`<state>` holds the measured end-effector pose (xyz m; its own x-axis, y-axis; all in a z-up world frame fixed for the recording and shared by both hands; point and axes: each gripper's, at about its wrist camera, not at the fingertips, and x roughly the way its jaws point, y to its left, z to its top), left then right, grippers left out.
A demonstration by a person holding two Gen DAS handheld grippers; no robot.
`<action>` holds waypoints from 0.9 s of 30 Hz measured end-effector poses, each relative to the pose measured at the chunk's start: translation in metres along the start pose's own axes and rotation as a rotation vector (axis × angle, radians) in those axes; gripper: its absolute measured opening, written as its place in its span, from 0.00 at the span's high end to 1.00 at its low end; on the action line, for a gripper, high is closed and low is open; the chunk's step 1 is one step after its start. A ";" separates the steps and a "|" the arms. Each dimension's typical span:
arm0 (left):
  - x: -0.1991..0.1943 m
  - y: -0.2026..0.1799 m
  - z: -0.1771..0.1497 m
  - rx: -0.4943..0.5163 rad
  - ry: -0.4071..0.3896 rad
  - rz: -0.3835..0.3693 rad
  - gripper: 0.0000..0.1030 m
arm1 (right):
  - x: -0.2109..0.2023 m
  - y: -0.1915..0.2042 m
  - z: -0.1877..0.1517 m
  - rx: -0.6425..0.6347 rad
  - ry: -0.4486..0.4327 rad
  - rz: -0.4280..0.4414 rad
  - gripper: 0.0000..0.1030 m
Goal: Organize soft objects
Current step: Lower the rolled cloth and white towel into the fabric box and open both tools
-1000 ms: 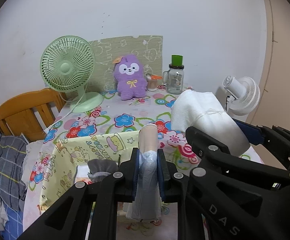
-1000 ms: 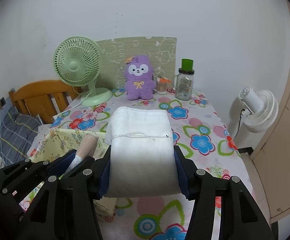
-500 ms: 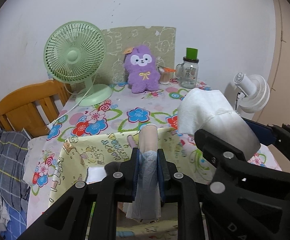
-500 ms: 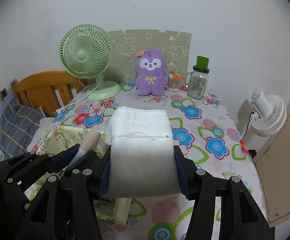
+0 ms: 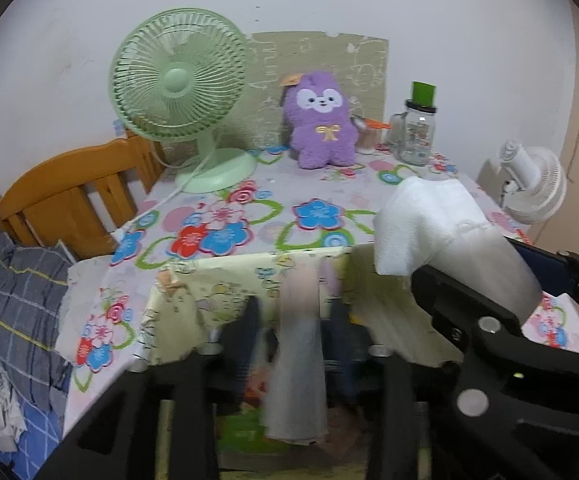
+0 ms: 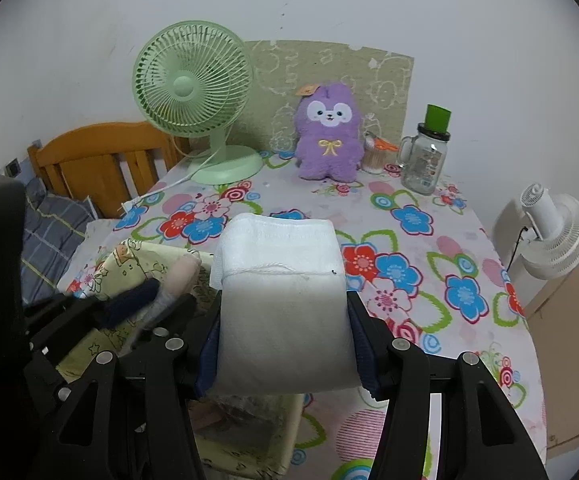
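Note:
My right gripper [image 6: 283,320] is shut on a folded white cloth [image 6: 279,280], held above the near part of the table; the cloth also shows in the left wrist view [image 5: 441,236]. My left gripper [image 5: 295,320] is blurred by motion and holds a rolled pale sock [image 5: 297,360] between its pads; the sock shows in the right wrist view [image 6: 177,280] too. Both hover over a yellow cartoon-print fabric box [image 6: 129,264] at the table's near left. A purple plush toy [image 6: 327,134] sits upright at the back.
A green desk fan [image 6: 193,92] stands back left, its cord trailing left. A glass jar with a green lid [image 6: 427,152] and a small toothpick jar [image 6: 373,152] stand back right. A white fan [image 6: 553,232] stands right of the floral table [image 6: 409,216]. A wooden headboard [image 6: 101,156] is on the left.
Both grippers have moved forward toward the back of the table with their loads. The left gripper is now moving fast and blurred, its pads look slightly wider around the sock.

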<state>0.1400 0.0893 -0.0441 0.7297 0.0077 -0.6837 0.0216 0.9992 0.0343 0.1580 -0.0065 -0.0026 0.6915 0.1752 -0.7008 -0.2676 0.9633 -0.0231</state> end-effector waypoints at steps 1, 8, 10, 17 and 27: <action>0.001 0.003 -0.001 -0.004 -0.002 0.023 0.53 | 0.002 0.002 0.000 -0.001 0.002 0.011 0.43; 0.014 0.020 -0.008 -0.025 0.058 0.041 0.33 | 0.014 0.014 0.002 -0.020 0.010 0.043 0.43; 0.016 0.022 -0.013 -0.023 0.070 0.030 0.30 | 0.016 0.015 0.002 -0.016 0.012 0.071 0.43; 0.014 0.024 -0.019 -0.016 0.072 0.025 0.21 | 0.027 0.021 -0.001 -0.016 0.035 0.113 0.40; 0.002 0.029 -0.025 -0.025 0.066 0.014 0.14 | 0.023 0.033 -0.009 -0.080 0.035 0.135 0.20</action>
<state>0.1249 0.1191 -0.0631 0.6833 0.0238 -0.7297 -0.0065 0.9996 0.0265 0.1589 0.0278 -0.0265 0.6220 0.2929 -0.7261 -0.4098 0.9120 0.0168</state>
